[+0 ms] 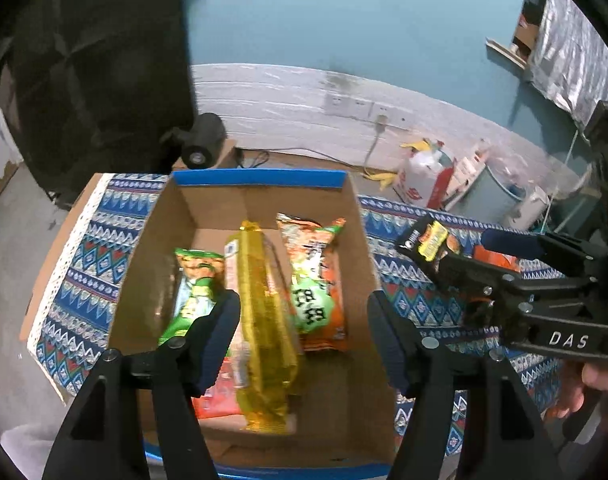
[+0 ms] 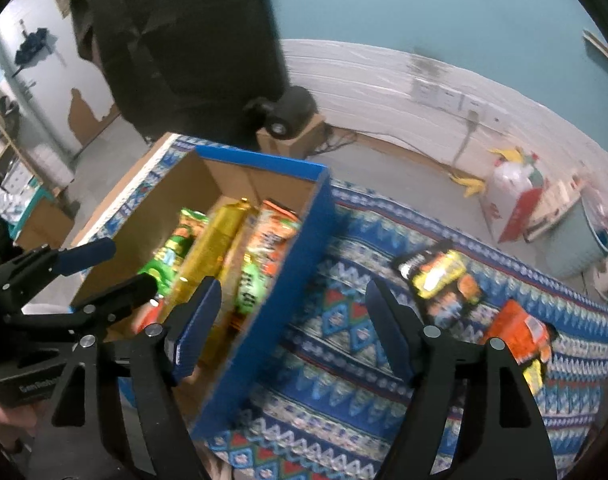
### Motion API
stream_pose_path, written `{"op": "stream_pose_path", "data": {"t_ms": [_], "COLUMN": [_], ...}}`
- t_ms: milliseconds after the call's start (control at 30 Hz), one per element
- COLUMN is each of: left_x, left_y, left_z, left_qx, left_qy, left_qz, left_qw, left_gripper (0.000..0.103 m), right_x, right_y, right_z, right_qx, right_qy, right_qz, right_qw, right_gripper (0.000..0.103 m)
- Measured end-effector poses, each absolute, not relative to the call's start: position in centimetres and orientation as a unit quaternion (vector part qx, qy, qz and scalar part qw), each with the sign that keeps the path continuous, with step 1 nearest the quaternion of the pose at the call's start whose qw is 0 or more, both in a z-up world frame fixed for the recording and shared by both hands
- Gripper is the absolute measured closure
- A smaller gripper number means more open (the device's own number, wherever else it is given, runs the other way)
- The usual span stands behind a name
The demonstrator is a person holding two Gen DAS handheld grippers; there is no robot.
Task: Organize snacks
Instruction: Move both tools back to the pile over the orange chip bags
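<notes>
Patterned cloth [image 2: 343, 360] underneath, blue-rimmed cardboard box [image 1: 260, 178] on it holding yellow [image 1: 264, 320], orange [image 1: 315, 276] and green packets [image 1: 196, 288]. Left gripper [image 1: 304, 336] spread above them; right gripper [image 2: 292, 328] spread, black packet [image 2: 439, 276] beyond on the cloth.

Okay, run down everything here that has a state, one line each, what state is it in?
Cardboard box: open-topped, partly filled.
Yellow packet: lying in the box, middle.
Green packet: lying in the box, left of the yellow one.
Orange packet: lying in the box, right side.
Black packet: on the cloth, outside the box.
Orange pack: on the cloth, outside the box.
Left gripper: jaws open, empty, over the box.
Right gripper: jaws open, empty.
</notes>
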State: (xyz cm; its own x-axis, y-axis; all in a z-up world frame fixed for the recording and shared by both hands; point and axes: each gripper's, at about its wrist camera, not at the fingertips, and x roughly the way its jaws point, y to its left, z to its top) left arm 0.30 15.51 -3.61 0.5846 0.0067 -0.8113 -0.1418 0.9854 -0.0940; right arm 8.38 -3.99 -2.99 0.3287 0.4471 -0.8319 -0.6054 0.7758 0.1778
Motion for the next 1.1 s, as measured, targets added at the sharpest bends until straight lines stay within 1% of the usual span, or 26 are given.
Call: {"op": "stream_pose_path", "data": {"t_ms": [200, 533, 633, 1100], "left_x": [1.1, 2.6, 3.0, 5.2], "left_y": [12.4, 6.6, 4.9, -1.6], "left_z": [-4.2, -5.8, -6.2, -8.8], "left_qx": [-0.068, -0.028, -0.013, 0.019], "left_qy": [0.468, 0.495, 0.500, 0.528], "left_qz": [0.013, -0.031, -0.037, -0.088], "left_qw": [0.881, 0.868, 0.865, 0.844], "left_gripper": [0.034, 0.034, 0.029, 0.029], "right_x": [9.1, 10.3, 10.7, 11.6], "right_y": [-8.6, -16.3, -18.3, -26.8], "right_z": [-3.9, -5.8, -6.2, -10.9], "right_qx": [-0.072, -0.045, -0.036, -0.009], "right_qy": [0.494, 0.518, 0.522, 0.567], "right_qz": [0.289, 0.228, 0.214, 0.135], "right_qw": [0.817, 0.823, 0.825, 0.813], "right_gripper": [0.028, 0.028, 0.028, 0.028]}}
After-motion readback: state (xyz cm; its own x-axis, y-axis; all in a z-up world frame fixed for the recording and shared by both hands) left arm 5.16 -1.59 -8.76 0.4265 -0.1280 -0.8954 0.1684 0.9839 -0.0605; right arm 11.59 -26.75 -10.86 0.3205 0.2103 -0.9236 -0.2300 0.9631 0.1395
